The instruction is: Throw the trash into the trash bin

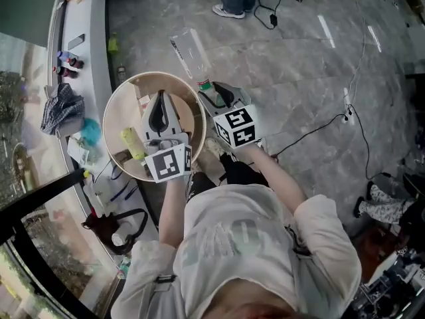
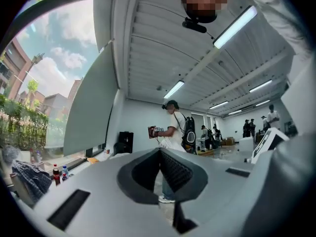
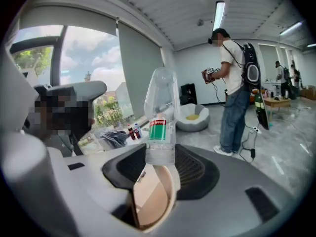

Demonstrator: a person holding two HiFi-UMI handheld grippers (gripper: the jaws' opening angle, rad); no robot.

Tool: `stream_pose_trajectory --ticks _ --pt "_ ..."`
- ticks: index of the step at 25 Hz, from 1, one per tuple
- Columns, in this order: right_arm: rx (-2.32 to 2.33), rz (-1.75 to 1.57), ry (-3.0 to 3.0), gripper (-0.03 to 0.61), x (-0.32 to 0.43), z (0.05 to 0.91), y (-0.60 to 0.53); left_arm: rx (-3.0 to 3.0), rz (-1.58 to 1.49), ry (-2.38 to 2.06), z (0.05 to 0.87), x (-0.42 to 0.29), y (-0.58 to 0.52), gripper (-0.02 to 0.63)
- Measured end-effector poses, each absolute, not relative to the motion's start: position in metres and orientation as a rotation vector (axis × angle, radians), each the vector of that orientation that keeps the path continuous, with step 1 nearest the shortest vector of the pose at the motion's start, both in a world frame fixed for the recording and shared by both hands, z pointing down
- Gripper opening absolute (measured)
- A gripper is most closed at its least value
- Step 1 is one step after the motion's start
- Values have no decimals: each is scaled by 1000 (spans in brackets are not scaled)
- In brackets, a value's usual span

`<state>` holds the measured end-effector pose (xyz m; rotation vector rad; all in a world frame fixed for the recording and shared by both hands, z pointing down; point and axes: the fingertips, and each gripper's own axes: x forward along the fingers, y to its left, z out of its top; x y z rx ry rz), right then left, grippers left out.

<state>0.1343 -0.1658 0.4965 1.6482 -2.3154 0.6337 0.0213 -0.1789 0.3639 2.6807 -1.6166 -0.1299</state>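
A clear plastic bottle [image 1: 191, 50] with a green label points away from me, over the floor just past the bin's rim. My right gripper [image 1: 212, 95] is shut on its lower end; in the right gripper view the bottle [image 3: 160, 117] stands up between the jaws of the right gripper [image 3: 160, 156]. The round beige trash bin [image 1: 116, 115] stands below me. A curve of the bin's rim [image 3: 170, 191] shows under the bottle. My left gripper [image 1: 160, 105] hovers over the bin's mouth, and the left gripper [image 2: 160, 151] is shut with nothing in it. A yellow-green piece of trash [image 1: 133, 143] lies inside.
A ledge [image 1: 96, 38] along the window at the left carries small bottles [image 1: 68, 61] and a checked cloth [image 1: 63, 107]. A black bag [image 1: 109, 228] sits by the bin. Cables [image 1: 319, 128] cross the stone floor. A person [image 3: 234, 83] stands farther off, near a beanbag [image 3: 193, 117].
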Motion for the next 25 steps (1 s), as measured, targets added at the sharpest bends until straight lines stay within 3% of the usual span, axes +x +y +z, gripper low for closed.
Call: stream_pose_trajectory --ticks 7,13,25 --pt "1684 868 -1967 189 237 674 -132 2689 73 -1404 472 101 -175 12" --pt "1454 1096 -1660 187 267 832 -66 2642 223 -1312 538 133 -164 11" --pt "1279 1140 -1492 183 276 898 -19 2652 309 -1304 562 133 -168 12"
